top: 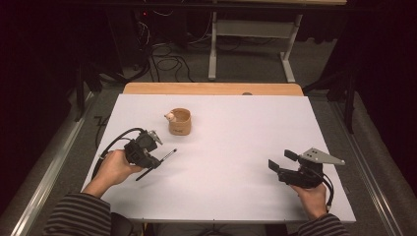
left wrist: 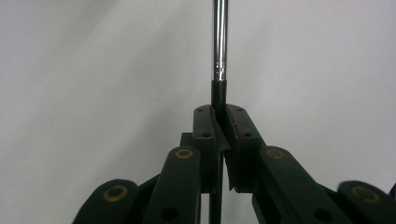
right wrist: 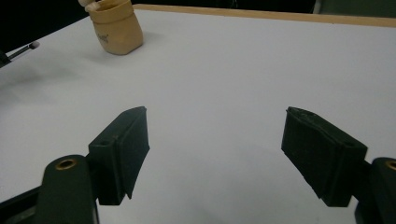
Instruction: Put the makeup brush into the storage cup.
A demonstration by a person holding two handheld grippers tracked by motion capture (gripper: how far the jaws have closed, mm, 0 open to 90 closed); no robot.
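Observation:
A thin stick [top: 167, 156], black along the handle and silver further up, is clamped between the jaws of my left gripper [top: 157, 162] at the table's left. In the left gripper view the pads [left wrist: 236, 123] press on the black part while the silver shaft [left wrist: 220, 42] runs straight up out of the picture. Its pale tip [right wrist: 33, 45] pokes in at the left edge of the right gripper view. My right gripper [top: 280, 160] rests at the front right, open, with only bare table between its fingers [right wrist: 126, 140]. A tan cup [top: 180, 121] stands upright toward the back, between the two grippers.
Something small and pale [top: 169, 116] sits on the cup's rim. The white table top [top: 231, 142] ends in a wooden strip [top: 211, 89] at the far side. Beyond it are cables on the floor [top: 167, 64] and a white table frame [top: 251, 34].

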